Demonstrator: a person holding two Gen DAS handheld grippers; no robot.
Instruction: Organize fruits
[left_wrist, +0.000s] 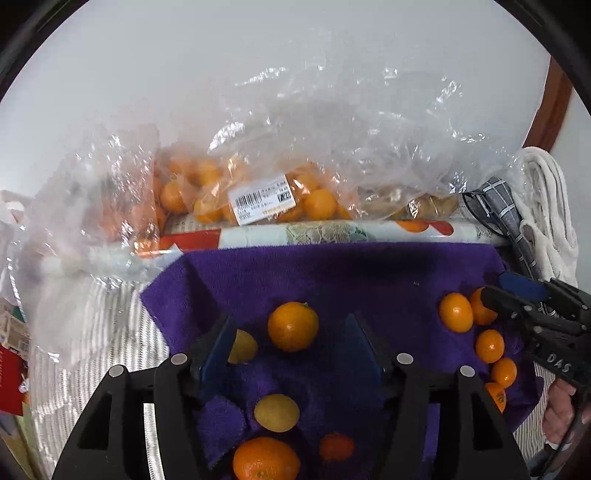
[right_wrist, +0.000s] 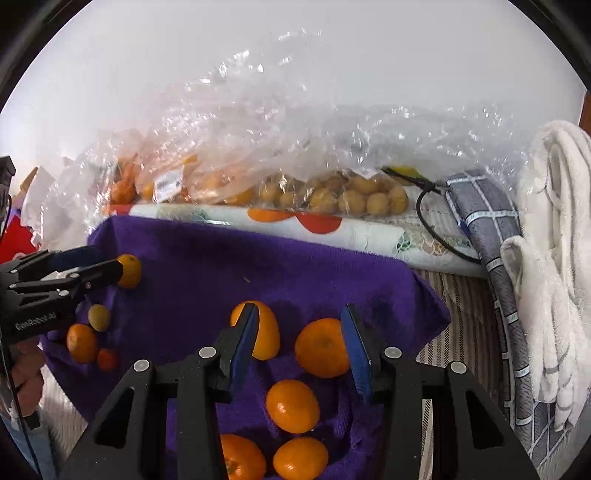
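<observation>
Loose fruits lie on a purple towel (left_wrist: 369, 273). My left gripper (left_wrist: 289, 316) is open, and an orange (left_wrist: 293, 325) rests on the towel between its fingertips without the pads pressing it. A yellow fruit (left_wrist: 242, 345) sits by its left finger, and another yellow fruit (left_wrist: 276, 412) lies nearer the camera. My right gripper (right_wrist: 299, 305) is open above a group of oranges. One orange (right_wrist: 321, 347) lies against its right finger, and a second orange (right_wrist: 264, 332) is half hidden behind its left finger. Nothing is gripped.
Clear plastic bags of oranges (left_wrist: 258, 199) and small brown fruits (right_wrist: 354, 199) lie behind a rolled patterned sheet (right_wrist: 362, 232). A grey checked cloth (right_wrist: 491, 236), a white towel (right_wrist: 554, 258) and a black cable (right_wrist: 428, 229) lie at the right. Striped fabric (left_wrist: 103, 332) surrounds the towel.
</observation>
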